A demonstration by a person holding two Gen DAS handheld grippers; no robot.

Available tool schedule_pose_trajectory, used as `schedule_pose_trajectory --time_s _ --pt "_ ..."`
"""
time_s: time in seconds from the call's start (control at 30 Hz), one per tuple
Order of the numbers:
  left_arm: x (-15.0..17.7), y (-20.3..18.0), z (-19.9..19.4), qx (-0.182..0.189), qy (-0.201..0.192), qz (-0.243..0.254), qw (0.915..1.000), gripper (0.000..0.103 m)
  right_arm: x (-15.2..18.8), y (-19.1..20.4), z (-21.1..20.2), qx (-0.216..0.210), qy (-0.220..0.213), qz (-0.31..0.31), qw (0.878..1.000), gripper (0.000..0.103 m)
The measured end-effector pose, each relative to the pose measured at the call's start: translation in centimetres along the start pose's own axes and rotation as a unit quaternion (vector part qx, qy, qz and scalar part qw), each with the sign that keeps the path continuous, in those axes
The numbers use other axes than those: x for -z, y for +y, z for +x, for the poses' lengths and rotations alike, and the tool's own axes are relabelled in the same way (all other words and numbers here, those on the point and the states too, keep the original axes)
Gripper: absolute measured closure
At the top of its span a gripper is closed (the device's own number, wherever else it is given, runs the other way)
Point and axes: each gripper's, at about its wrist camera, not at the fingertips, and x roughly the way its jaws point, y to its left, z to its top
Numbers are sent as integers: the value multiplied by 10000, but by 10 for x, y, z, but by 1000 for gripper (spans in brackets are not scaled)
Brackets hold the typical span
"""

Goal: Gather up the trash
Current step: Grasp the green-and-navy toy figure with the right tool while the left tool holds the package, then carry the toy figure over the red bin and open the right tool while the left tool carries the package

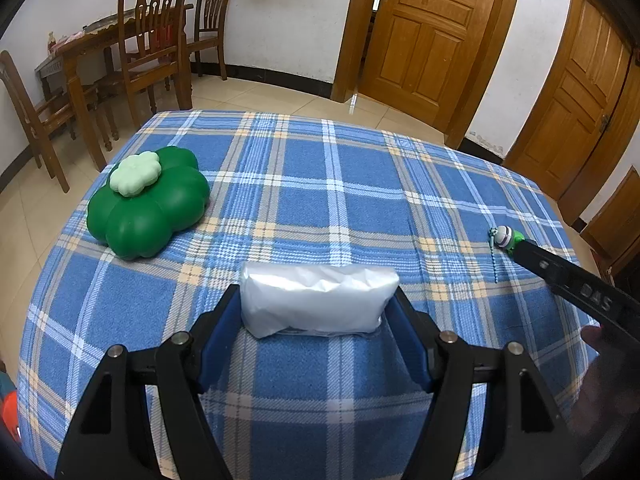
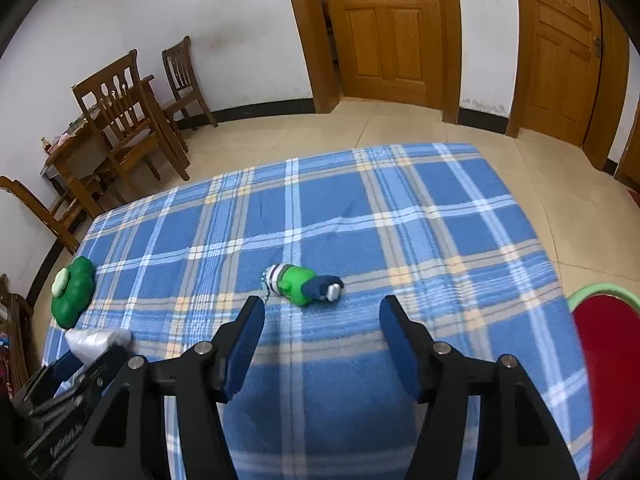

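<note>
Left claw [image 1: 318,312] gripping white packet [image 1: 316,300], right claw [image 2: 322,316] open, seemingly empty

On my table [image 1: 304,184] I count one green clover-shaped box [image 1: 148,204] near its left edge, one white plastic packet [image 1: 316,300] by the near edge and one small green toy [image 2: 304,284] toward the right edge. Beyond it: two doors [image 1: 424,36], four wooden chairs [image 1: 152,36].

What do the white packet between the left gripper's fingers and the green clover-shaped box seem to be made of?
White packet: probably thin plastic film, slightly glossy; it shows soft wrinkles and a folded end. What is inside cannot be seen.
Green clover-shaped box: looks like moulded plastic, smooth with a dull sheen; soft highlights lie on its rounded lobes. Its pale green top piece looks the same, more matte.
</note>
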Motion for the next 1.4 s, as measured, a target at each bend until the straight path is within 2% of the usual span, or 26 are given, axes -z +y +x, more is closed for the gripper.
schedule_pose_trajectory --time_s 0.2,0.27,0.3,0.57,0.83,1.23,1.4 --pt "0 -1 0 -5 -6 14 10000 31 -7 10 13 110 -40 -47 9999 40" --pt "0 -2 0 -4 -7 17 10000 31 -8 14 16 173 -71 -150 9997 52" --pt "0 -1 0 -5 -7 16 10000 31 -8 16 16 175 -96 -215 9996 54" --pt "0 -2 0 14 -8 18 10000 31 0 18 9 -59 -65 -186 9998 56" --pt "1 -5 0 72 -21 70 9999 31 20 2 -29 -271 -194 -8 9994 55" --pt "4 -18 -7 136 -45 255 9996 31 50 -43 -88 -239 -373 500 9978 55" --pt "5 -27 -16 293 10 309 9991 31 60 -69 -106 -177 -416 857 9953 55"
